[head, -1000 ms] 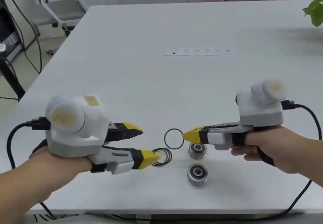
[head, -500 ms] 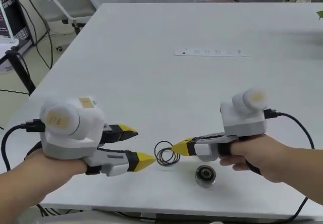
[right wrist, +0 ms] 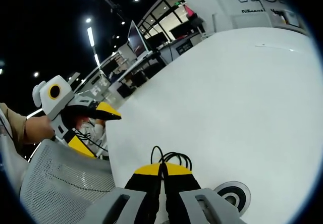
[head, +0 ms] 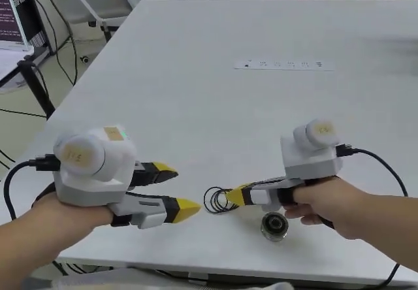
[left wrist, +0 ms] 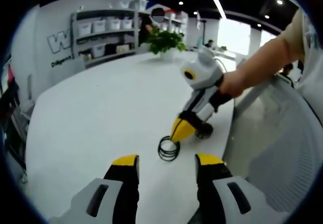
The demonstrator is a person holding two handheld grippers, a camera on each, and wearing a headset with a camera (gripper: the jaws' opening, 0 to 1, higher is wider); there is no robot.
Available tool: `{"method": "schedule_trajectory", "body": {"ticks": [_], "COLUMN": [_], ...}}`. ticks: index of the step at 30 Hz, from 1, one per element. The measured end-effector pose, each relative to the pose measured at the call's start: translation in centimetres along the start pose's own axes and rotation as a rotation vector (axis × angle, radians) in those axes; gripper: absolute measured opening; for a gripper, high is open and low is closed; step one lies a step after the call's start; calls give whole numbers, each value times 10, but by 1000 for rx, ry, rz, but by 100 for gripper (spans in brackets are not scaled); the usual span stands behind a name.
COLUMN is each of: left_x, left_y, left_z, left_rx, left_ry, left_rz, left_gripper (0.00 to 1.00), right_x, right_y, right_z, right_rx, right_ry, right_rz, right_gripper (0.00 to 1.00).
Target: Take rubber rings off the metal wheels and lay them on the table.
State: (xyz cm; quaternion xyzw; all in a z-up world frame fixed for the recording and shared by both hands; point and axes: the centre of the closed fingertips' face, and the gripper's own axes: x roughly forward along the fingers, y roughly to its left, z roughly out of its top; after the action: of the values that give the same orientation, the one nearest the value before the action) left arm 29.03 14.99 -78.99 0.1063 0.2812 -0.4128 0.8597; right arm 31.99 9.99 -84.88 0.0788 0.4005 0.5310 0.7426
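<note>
White table carries the ring pile; my right gripper, clamped on a rubber ring, should release low and flat; left gripper hovers, jaws apart.

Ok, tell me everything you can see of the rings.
Several thin black rubber rings lie overlapping in a loose flat pile on the white table, near its front edge. The shut right gripper touches the pile and seems to pinch one ring. The open left gripper points at them, apart.
</note>
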Motion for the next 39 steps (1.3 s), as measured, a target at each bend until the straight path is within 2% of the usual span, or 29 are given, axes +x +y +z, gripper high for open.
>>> {"method": "schedule_trajectory", "body": {"ticks": [12,24,39], "left_x": [5,2,1], "left_y": [-4,-6,-9], "left_z": [0,-2,-4], "left_rx": [0,-2,0], "left_ry": [5,13,23], "left_rz": [-14,-11,-13], "left_gripper": [45,45,45], "right_x": [-1,-1,-3], "right_y": [-1,-3,-1], "right_z": [-1,1,1], "right_rx": [14,17,6], "right_ry": [4,1,-2], "right_rz": [-12,-35,-39], "right_gripper": [0,0,6]}}
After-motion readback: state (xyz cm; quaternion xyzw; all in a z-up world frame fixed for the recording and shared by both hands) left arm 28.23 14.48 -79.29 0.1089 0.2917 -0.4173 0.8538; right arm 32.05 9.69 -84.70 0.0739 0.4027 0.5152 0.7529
